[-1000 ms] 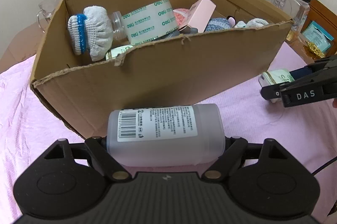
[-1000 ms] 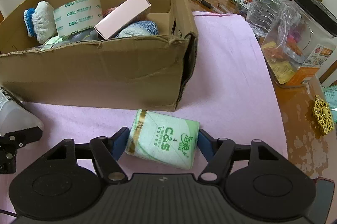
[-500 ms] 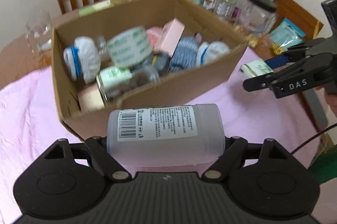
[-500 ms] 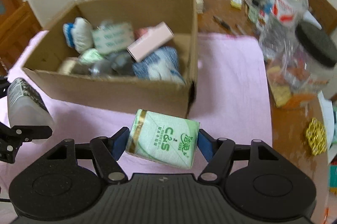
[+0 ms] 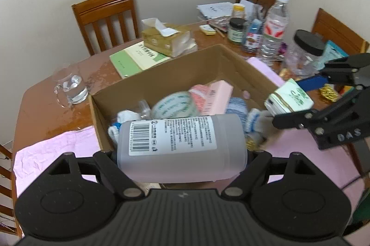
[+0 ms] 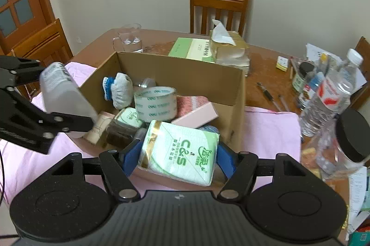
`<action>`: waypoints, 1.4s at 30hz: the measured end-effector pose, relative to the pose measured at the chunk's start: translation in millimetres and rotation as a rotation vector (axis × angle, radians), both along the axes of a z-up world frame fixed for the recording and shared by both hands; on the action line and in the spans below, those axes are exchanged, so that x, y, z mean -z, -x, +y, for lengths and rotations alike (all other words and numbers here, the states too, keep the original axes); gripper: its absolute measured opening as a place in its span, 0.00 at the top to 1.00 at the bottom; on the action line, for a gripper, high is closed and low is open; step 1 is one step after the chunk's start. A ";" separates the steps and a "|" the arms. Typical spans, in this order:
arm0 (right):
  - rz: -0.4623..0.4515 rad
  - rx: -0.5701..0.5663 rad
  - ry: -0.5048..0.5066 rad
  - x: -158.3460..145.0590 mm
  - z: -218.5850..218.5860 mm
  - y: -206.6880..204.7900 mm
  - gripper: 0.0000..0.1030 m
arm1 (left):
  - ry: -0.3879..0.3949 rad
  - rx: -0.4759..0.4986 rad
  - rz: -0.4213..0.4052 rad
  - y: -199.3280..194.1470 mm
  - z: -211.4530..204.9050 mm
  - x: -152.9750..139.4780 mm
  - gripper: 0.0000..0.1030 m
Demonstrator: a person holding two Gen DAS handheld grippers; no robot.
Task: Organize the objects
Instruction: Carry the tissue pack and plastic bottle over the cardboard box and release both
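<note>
Left claw: your left claw [image 5: 181,154] is clamped across a translucent grey plastic bottle with a white barcode label [image 5: 180,142], held lying sideways between the fingers.
Bottle position: you hold it in the air over the near-left edge of the open brown cardboard box [image 6: 185,73]; in the right wrist view the bottle [image 6: 63,93] hangs above the box's left corner, clear of the contents.
Right claw: your right claw [image 6: 178,159] is closed on a pale green plastic-wrapped tissue pack with gold bands and "C&S" print [image 6: 179,153], pinched between the blue pads [image 6: 130,157].
Tissue pack position: you hold it above the box's near wall, toward the right; from the left wrist view the pack [image 5: 289,99] sits over the box's right rim.
Box contents: a roll of clear tape printed in green [image 6: 156,105], a white knitted glove bundle with a blue cuff [image 6: 118,90], a flat pink carton [image 6: 196,116] and other small items that are blurred.
Box position: it stands on a pink cloth [image 6: 270,130] spread on the brown wooden desk [image 6: 263,65].
Desk, behind the box: a glass mug of water [image 5: 70,88], a green book [image 5: 136,58], a tissue box [image 5: 166,40].
Desk, right side: a clear water bottle [image 6: 330,93] and a black-lidded clear jar [image 6: 346,142].
</note>
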State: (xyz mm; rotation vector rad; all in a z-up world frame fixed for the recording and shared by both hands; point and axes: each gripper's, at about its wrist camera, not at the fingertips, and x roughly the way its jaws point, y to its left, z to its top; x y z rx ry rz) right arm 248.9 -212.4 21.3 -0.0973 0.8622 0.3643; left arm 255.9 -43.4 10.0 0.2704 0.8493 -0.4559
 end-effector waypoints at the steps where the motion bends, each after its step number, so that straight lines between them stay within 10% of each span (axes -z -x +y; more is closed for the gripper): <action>1: 0.006 -0.007 -0.005 1.1 2.4 -3.9 0.28 | -0.005 -0.004 -0.001 -5.0 -0.2 3.0 0.14; 22: 0.039 0.110 0.077 -15.6 26.2 -25.5 0.00 | -0.098 -0.156 -0.177 0.9 18.1 -7.4 0.01; 42: 0.207 0.346 0.090 -2.3 20.1 3.3 0.00 | 0.023 -0.436 0.158 28.2 19.5 1.5 0.01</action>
